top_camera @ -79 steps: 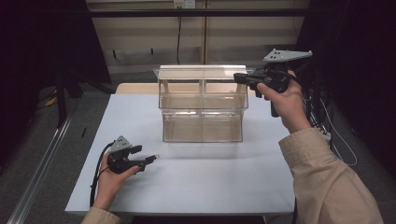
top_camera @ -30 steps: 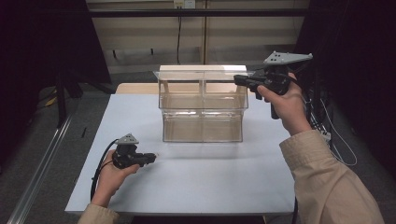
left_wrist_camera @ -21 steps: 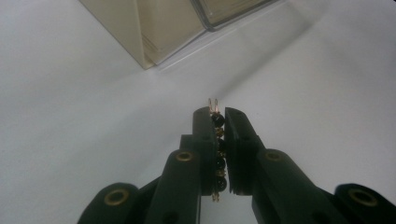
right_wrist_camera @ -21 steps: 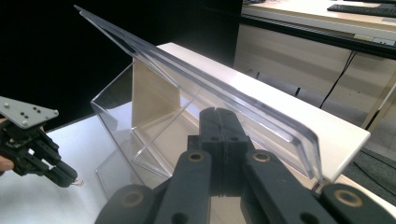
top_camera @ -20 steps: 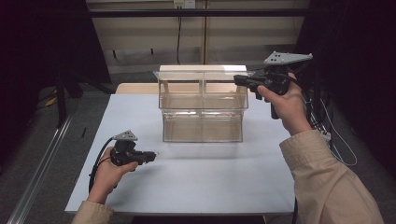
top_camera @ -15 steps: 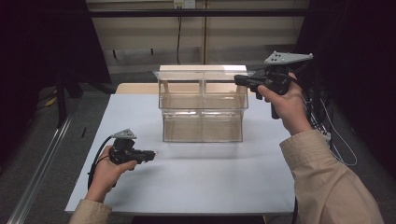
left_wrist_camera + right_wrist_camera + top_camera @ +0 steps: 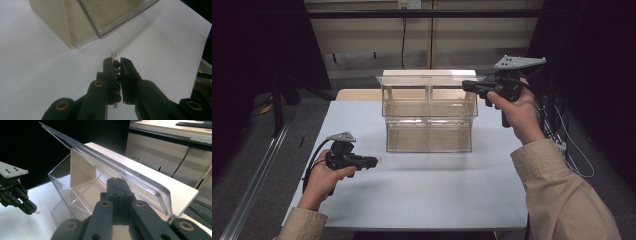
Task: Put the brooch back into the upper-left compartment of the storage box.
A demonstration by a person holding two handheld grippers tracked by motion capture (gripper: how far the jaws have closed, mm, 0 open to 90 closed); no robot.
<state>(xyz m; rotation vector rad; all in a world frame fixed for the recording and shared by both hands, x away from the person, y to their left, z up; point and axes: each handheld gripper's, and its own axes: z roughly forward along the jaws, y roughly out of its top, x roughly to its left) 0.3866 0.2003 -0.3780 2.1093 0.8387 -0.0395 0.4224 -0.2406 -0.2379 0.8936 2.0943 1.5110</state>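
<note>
High view first: the white table [image 7: 422, 195] carries a clear plastic organiser box [image 7: 428, 116] toward its far middle, its hinged lid [image 7: 422, 80] raised and leaning back. My right gripper [image 7: 468, 86] is at the far right corner of that lid; in the right gripper view its jaws are pressed together just under the lid's edge [image 7: 130, 178], and I read it as propping or pinching the lid open, though I cannot see a pad actually on the plastic.

The left gripper [image 7: 373, 161] hovers over the near left of the table, well apart from the box. In the left gripper view its jaws pinch a small beaded piece [image 7: 116, 75], dark beads on coppery wire loops, which I take to be an earring or short chain. It is clamped along the length of the pads with a loop poking past the tips.

The step in hand, as I judge it, is carrying this piece to one of the box's compartments. To do it well I'd keep the right hand steady so the lid does not drop, bring the left gripper up and over the near wall rather than into it, and tilt the tips down inside a compartment before spreading the jaws, since something this light could cling to a pad.
</note>
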